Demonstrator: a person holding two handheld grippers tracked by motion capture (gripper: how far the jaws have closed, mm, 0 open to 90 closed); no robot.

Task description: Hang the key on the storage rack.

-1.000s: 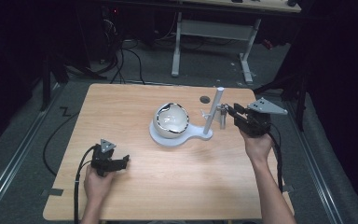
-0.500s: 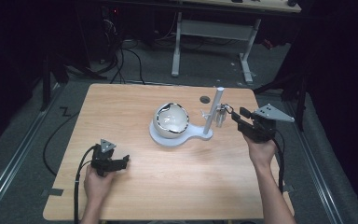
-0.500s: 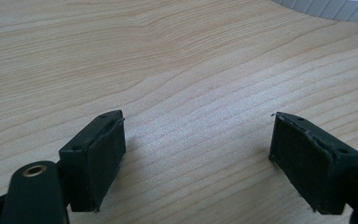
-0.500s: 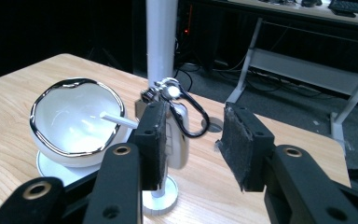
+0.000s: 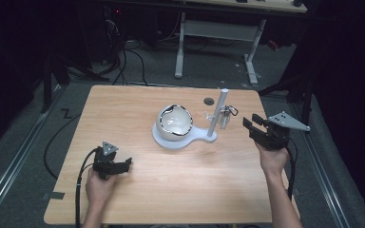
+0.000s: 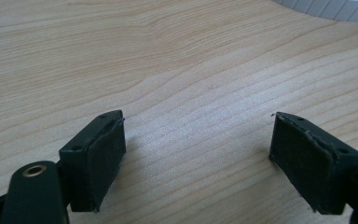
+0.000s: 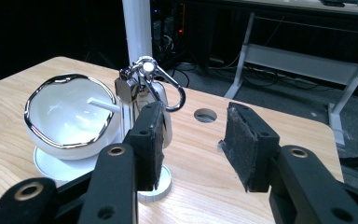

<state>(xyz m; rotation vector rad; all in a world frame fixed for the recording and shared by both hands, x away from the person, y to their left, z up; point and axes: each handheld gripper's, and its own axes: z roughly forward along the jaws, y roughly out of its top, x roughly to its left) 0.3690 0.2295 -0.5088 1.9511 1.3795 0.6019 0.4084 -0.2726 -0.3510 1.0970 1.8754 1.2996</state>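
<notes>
A white stand (image 5: 186, 138) sits mid-table, carrying a white bowl with a chrome rim (image 5: 174, 120) and an upright post (image 5: 217, 113). A bunch of metal rings with a carabiner and a small padlock (image 5: 226, 116) hangs from a peg on the post, seen close in the right gripper view (image 7: 145, 88). My right gripper (image 5: 250, 126) is just right of the bunch, apart from it. Its jaws have just been opening, and in its own view the right gripper (image 7: 196, 135) has nothing between them. My left gripper (image 5: 126, 164) rests open at the front left over bare wood (image 6: 196, 144).
The wooden table (image 5: 123, 109) has a round cable hole (image 5: 209, 101) behind the post. A grey desk frame (image 5: 218, 33) and cables lie on the dark floor beyond. The stand's white edge (image 6: 326, 7) lies ahead of the left jaws.
The right gripper has drawn back to the right and slightly down, away from the post, with its jaws wider apart. The metal bunch stays hanging on the peg. The left hand has kept still.
</notes>
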